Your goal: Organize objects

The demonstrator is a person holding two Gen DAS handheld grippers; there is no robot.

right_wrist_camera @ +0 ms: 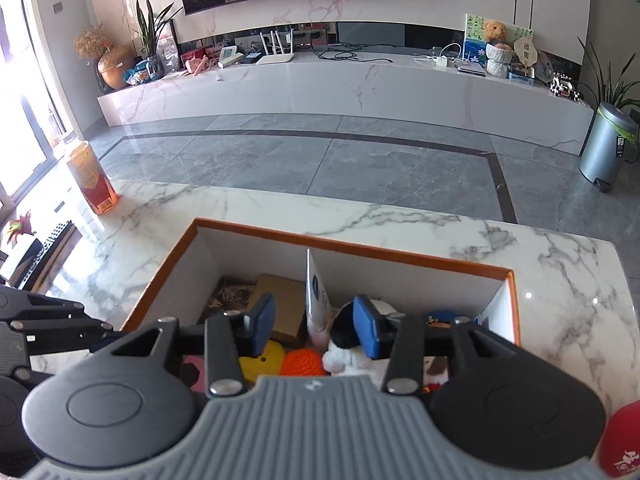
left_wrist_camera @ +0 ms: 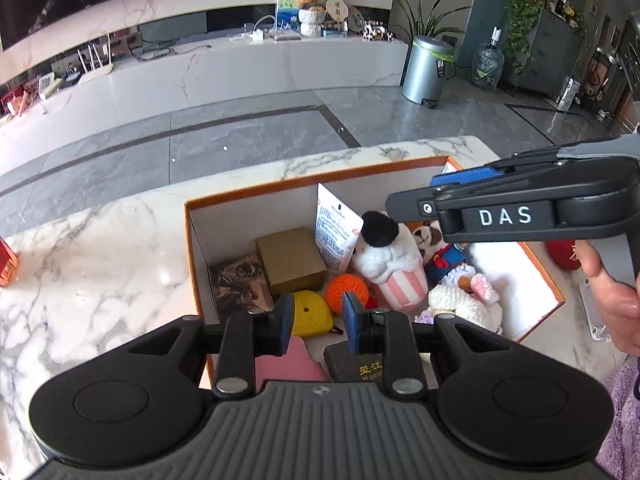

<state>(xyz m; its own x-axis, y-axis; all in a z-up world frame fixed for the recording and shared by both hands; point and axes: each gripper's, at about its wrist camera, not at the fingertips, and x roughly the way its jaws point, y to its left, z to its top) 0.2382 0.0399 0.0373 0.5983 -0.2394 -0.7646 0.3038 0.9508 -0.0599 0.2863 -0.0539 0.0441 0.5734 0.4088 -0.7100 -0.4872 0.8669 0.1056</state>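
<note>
An orange-rimmed white box [left_wrist_camera: 320, 178] [right_wrist_camera: 352, 245] stands on the marble table [left_wrist_camera: 100, 248] and holds several things. Among them are a brown carton [left_wrist_camera: 290, 260], a yellow piece [left_wrist_camera: 310, 312], an orange crocheted ball [left_wrist_camera: 340, 286], a cupcake plush with a black top [left_wrist_camera: 394, 268], a dog plush [left_wrist_camera: 434, 246] and a white crocheted lamb [left_wrist_camera: 464, 300]. My left gripper [left_wrist_camera: 319, 320] hangs open above the yellow piece, with nothing between its pads. My right gripper [right_wrist_camera: 315, 330] [left_wrist_camera: 414, 194] hovers open over the cupcake plush, clear of it.
An orange bottle [right_wrist_camera: 90, 178] stands at the table's far left edge. A red object [right_wrist_camera: 624, 440] lies right of the box, near a person's hand [left_wrist_camera: 612, 300]. A white printed pouch [left_wrist_camera: 336, 232] leans upright inside the box. Beyond the table is grey floor with a metal bin [right_wrist_camera: 606, 146].
</note>
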